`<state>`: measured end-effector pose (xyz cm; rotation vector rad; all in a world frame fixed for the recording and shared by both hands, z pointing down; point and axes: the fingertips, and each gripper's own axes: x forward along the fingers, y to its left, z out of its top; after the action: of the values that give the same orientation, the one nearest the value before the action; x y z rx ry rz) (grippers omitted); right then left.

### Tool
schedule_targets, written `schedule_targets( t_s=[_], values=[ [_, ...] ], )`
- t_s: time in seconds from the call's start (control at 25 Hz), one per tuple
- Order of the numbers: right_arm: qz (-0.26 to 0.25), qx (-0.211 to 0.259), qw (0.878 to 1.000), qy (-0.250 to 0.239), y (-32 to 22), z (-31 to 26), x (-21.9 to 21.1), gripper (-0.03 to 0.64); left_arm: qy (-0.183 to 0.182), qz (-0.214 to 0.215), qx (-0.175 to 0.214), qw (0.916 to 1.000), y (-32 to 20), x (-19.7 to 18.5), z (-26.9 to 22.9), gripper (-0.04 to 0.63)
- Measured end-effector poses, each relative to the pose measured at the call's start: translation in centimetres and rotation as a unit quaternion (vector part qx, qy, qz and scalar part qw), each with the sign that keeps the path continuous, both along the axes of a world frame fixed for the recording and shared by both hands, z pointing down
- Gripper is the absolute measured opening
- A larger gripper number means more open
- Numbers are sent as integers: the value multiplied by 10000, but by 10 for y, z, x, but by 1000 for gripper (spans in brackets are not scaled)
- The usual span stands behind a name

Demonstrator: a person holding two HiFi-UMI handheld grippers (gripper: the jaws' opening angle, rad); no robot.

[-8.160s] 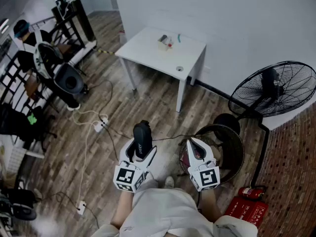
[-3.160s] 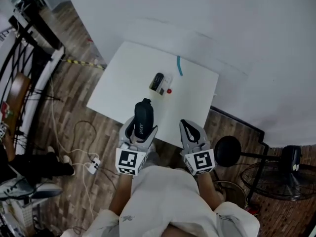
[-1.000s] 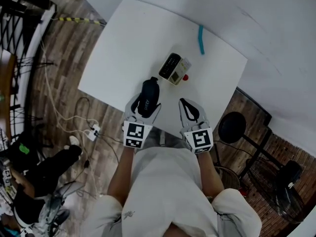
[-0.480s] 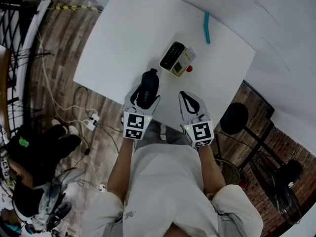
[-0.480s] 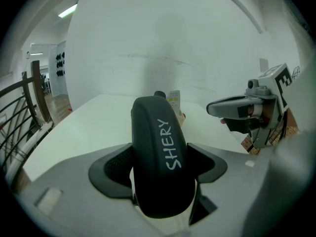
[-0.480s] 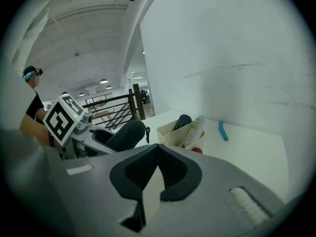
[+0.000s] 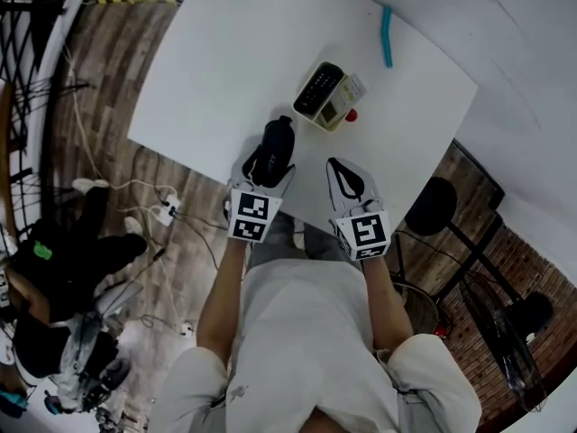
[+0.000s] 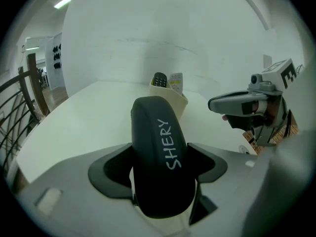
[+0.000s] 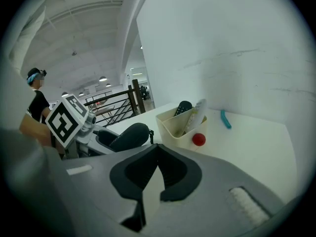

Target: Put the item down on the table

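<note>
A black oblong case (image 7: 276,144) with white lettering (image 8: 155,132) sticks out forward from my left gripper (image 7: 268,158), which is shut on it over the near edge of the white table (image 7: 225,61). In the left gripper view the pads of the left gripper (image 8: 159,168) press both of its sides. My right gripper (image 7: 345,180) hovers beside it on the right, shut and empty; its jaws (image 9: 155,174) meet at the tips. From the right gripper view, the case (image 9: 129,135) shows at the left.
A cream box (image 7: 329,97) holding two remotes stands mid-table, a small red ball (image 7: 351,115) beside it and a teal stick (image 7: 388,34) beyond. A black stool (image 7: 431,206) is right of the table, cables and a power strip (image 7: 162,213) on the floor to the left.
Both grippers have moved a little further over the table's near edge. The left one still holds the case, and the right one stays shut.
</note>
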<state>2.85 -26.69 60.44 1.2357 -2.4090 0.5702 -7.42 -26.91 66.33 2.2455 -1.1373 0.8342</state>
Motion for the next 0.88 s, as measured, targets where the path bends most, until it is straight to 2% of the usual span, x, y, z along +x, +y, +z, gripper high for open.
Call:
schedule_targets(
  t_s=[0.56,0.88],
  values=[
    [11,-203,9998,-39,-2,15,3,3,-285,81,-303,9991,-5,9,23,367],
    [65,-235,9997,-93,-5,20,6,3,-377,117,-319,9987,-9,13,29,367]
  ],
)
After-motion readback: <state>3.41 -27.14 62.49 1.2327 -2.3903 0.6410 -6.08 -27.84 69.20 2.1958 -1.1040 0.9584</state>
